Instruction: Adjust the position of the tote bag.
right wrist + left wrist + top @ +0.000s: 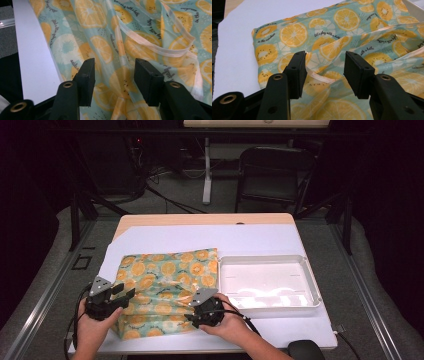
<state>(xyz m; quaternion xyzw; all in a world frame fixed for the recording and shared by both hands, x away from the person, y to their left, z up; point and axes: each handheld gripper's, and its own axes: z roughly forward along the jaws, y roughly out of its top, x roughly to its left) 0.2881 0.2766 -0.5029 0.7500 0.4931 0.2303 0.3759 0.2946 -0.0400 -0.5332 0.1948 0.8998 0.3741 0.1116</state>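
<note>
Teal cloth (167, 287) printed with orange slices lay rumpled on the white sheet (260, 237) covering the counter, its right edge just beside the white tray (312, 282), which stood bare. Seen from above, the left gripper (123, 295) hovered at the cloth's near-left corner and the right gripper (196, 317) at its near-right edge, each held in one of the person's hands. In the left gripper view the fingers (297, 72) stood apart over a raised fold, with a pale hem (319, 77) curling between them but nothing pressed. In the right gripper view the fingers (86, 77) were likewise spread wide above a ridge of fabric, not pinching it. The step in hand looked like taking hold of the cloth's near edge, probably to fold or spread it. To do this well, each gripper would need to settle onto a single layer at the hem rather than a bunch of folds, and both should close at matching spots so the cloth lifts evenly. Loose creases near the middle of the cloth could be caught by mistake. The tray beside the cloth left little room for the right gripper to swing that way, and a dark rounded object (305, 350) sat at the counter's near-right corner, well apart from the cloth. Beyond the cloth, a folding chair (272, 175) stood behind the counter.
</note>
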